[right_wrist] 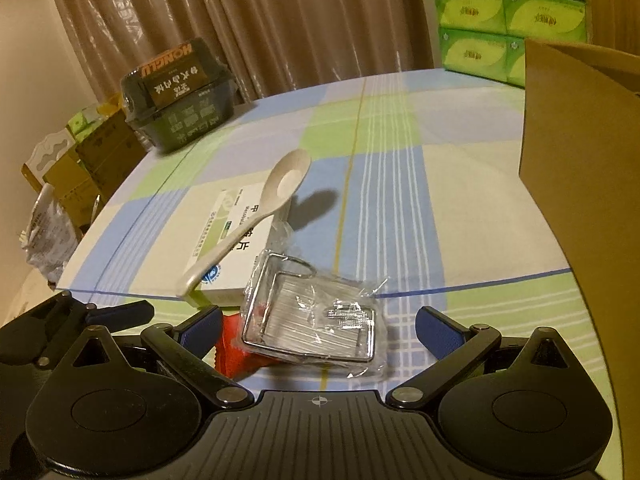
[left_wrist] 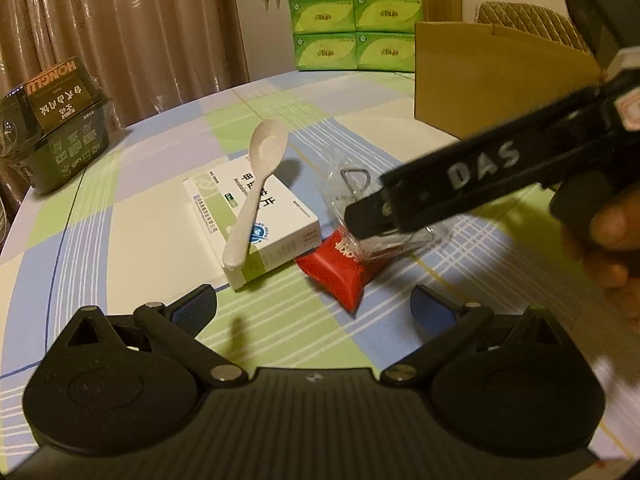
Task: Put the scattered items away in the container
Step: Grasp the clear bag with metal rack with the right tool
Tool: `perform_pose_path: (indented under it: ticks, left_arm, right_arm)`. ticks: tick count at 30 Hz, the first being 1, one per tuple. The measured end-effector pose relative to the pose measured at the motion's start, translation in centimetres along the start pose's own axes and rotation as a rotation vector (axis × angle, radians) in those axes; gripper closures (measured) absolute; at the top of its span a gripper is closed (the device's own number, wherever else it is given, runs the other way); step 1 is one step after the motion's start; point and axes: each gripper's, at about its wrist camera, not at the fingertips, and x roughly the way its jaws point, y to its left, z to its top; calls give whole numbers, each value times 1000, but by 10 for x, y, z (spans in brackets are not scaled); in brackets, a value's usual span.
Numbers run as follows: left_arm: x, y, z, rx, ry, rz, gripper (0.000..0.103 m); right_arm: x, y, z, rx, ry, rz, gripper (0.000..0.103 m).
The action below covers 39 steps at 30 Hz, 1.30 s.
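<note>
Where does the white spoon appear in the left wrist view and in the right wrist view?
Left wrist: the white spoon is left of centre, lying across the white box.
Right wrist: the white spoon is centre-left, across the same box.
Shared landmark: the dark HONGLU container, far left on the table.

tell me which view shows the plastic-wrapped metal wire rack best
The right wrist view: the plastic-wrapped metal wire rack lies whole between the open right gripper fingers, over the red packet. In the left wrist view the right gripper's dark body hides most of it; only a wire loop and some wrap show.
</note>
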Motion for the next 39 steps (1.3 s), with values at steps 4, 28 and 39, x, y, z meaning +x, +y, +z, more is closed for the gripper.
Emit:
perform_pose_path:
  ticks: [4, 28, 39]
  left_arm:
    - [2, -3, 0, 21, 7, 1, 3]
    - [4, -1, 1, -14, 10, 11, 3]
    - [9, -12, 11, -21, -54, 0, 19]
  right_arm:
    - [5, -1, -1, 2, 15, 2, 13]
    - [-31, -26, -12, -12, -2, -102, 36]
    - [-52, -39, -33, -38, 7, -130, 36]
